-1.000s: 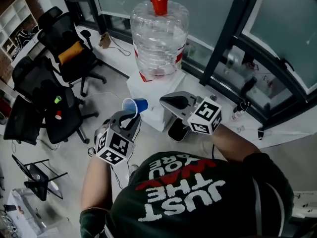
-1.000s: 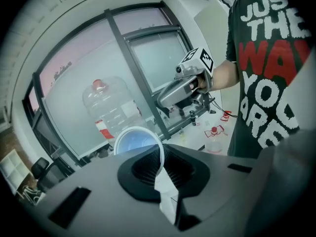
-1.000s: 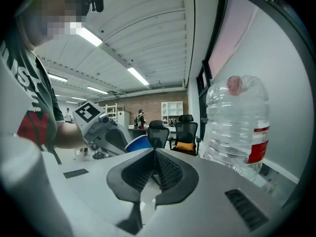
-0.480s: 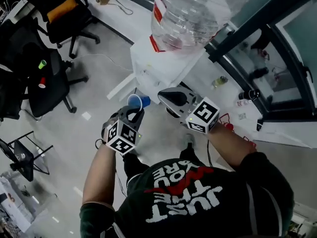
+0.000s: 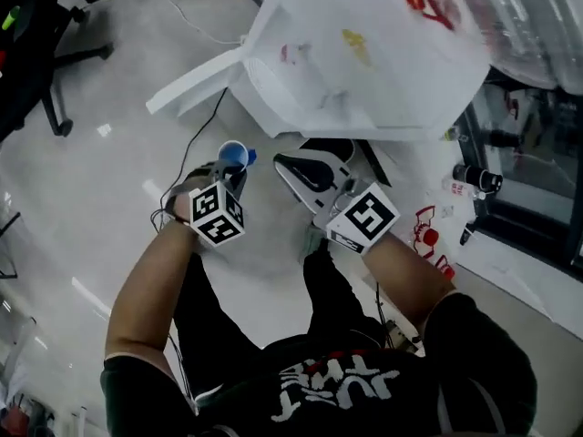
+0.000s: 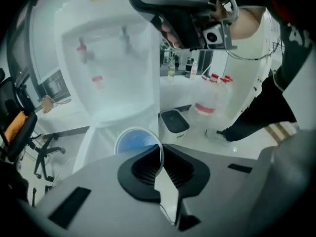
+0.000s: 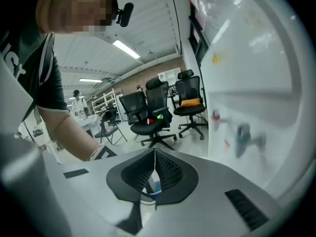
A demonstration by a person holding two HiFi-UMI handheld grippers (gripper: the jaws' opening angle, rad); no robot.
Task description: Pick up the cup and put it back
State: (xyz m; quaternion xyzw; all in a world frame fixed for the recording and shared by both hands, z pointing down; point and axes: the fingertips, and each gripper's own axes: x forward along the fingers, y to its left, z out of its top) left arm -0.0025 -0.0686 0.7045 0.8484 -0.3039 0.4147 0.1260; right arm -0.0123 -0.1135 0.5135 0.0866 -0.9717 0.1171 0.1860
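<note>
Centre left of the head view, the left hand-held gripper [image 5: 228, 176] pinches the blue cup [image 5: 233, 155] by its rim. The right hand-held gripper [image 5: 293, 167] is closed, empty. Release only once the base rests flat.

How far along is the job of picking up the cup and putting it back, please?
Picked up: the left hand-held gripper is shut on the rim of the blue cup. In hand: the cup is held in front of the white water dispenser. Left: set it down and let go. The right hand-held gripper is shut, empty.
</note>
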